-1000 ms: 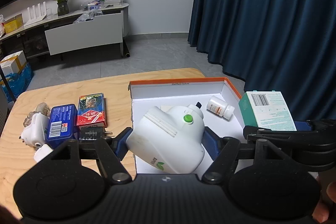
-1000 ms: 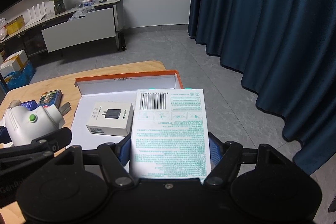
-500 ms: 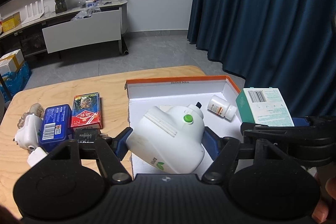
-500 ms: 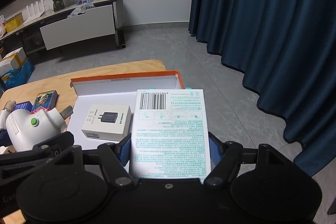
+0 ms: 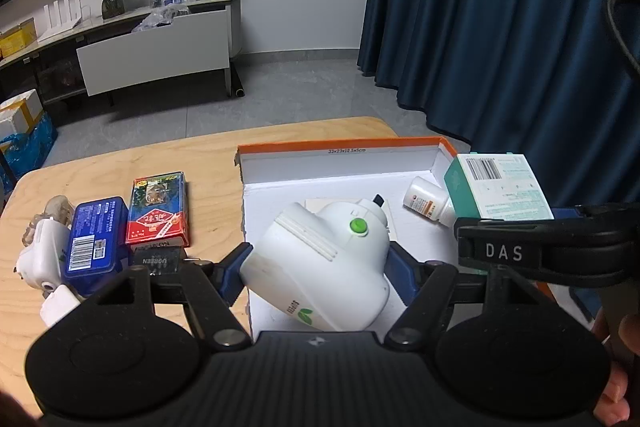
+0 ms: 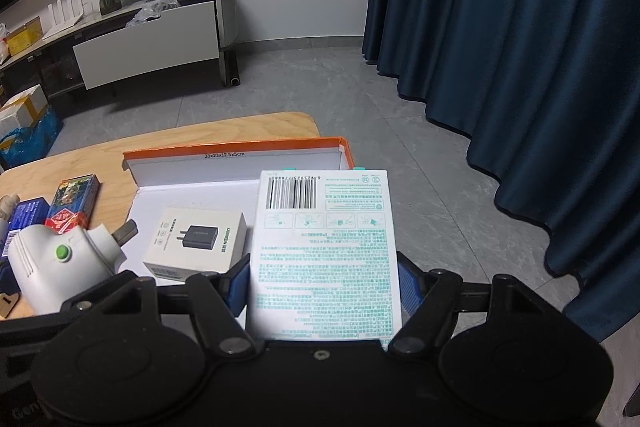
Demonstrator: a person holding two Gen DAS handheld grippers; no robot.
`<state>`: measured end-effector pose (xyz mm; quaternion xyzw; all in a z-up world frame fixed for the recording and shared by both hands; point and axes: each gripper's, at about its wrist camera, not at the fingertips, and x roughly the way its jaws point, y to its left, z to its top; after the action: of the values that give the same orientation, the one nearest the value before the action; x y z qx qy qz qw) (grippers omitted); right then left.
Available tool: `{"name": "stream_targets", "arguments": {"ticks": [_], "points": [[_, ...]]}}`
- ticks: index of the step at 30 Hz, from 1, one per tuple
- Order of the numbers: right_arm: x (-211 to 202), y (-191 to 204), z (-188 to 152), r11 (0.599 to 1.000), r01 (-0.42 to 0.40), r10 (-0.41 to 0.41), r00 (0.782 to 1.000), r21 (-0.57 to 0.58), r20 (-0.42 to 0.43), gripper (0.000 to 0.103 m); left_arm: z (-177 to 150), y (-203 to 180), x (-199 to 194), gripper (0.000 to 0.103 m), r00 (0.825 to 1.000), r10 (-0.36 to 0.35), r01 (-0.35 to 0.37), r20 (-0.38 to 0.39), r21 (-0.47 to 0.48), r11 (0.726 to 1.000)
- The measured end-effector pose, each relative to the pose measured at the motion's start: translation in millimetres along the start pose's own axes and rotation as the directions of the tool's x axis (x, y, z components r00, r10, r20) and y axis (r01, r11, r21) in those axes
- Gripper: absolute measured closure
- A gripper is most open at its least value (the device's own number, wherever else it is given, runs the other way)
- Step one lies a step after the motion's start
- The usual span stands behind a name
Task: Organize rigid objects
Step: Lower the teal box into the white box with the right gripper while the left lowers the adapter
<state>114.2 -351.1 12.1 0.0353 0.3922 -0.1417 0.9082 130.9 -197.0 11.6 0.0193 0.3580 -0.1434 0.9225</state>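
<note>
My left gripper [image 5: 320, 263] is shut on a white plastic device with a green button [image 5: 324, 263], held over the near left part of an open white box with an orange rim [image 5: 340, 149]. My right gripper [image 6: 324, 279] is shut on a flat white and teal carton [image 6: 326, 247], which hangs over the box's right side [image 6: 346, 157]. The same carton [image 5: 500, 187] shows at the right of the left wrist view. Inside the box lie a small white pill bottle [image 5: 426, 203] and a white charger carton [image 6: 196, 243].
On the wooden table [image 5: 120, 163] left of the box lie a red card pack [image 5: 158, 211], a blue tin [image 5: 94, 239], a black charger [image 5: 158, 259] and a small white gadget [image 5: 40, 255]. Blue curtains [image 6: 520, 67] hang at the right; grey floor lies beyond the table.
Both grippers have drifted forward and slightly down over the box with their loads. The table objects and the box have slid nearer in both views.
</note>
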Motion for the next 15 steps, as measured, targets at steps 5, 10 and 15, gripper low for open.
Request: {"name": "stream_targets", "arguments": {"ticks": [5,10,15], "points": [[5.1,0.1,3.5,1.0,0.0,0.0,1.0,-0.002,-0.003,0.019,1.7,0.2,4.0,0.031,1.0,-0.001,0.001,-0.004,-0.002,1.0],[13.2,0.3,7.4,1.0,-0.004,0.004,1.0,-0.002,-0.013,0.019,1.4,-2.4,7.5,0.031,1.0,-0.008,0.008,-0.007,0.008,1.0],[19.5,1.1,9.3,1.0,-0.012,0.012,1.0,-0.006,-0.021,0.019,1.0,-4.6,11.1,0.031,1.0,-0.012,0.012,-0.01,0.016,1.0]]}}
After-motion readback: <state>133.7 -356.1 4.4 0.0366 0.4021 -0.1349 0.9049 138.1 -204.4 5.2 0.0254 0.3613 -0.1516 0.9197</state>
